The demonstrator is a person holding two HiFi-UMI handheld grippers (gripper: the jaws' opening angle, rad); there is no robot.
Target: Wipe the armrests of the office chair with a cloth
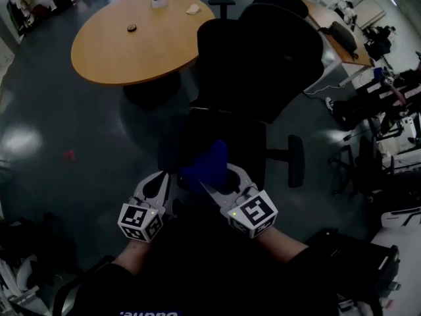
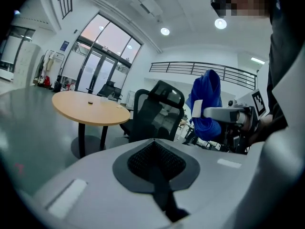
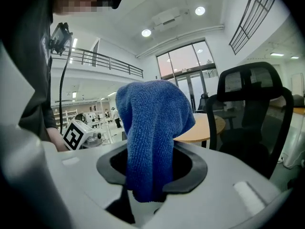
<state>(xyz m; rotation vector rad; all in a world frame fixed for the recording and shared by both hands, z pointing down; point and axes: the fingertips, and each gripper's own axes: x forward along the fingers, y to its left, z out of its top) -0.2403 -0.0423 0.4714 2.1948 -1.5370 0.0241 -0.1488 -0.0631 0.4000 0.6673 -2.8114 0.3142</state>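
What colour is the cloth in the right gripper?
Blue: the fuzzy blue cloth shows best in the right gripper view.

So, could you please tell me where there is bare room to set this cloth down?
The round table is mostly bare: its near half, from the small dark object to the edge facing the office chair, is free for the cloth. Two white items sit at its far edge. The right side, among the desks, is crowded.

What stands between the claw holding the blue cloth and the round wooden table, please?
The black office chair stands there, between the right claw, shut on the blue cloth, and the table; the head view shows it.
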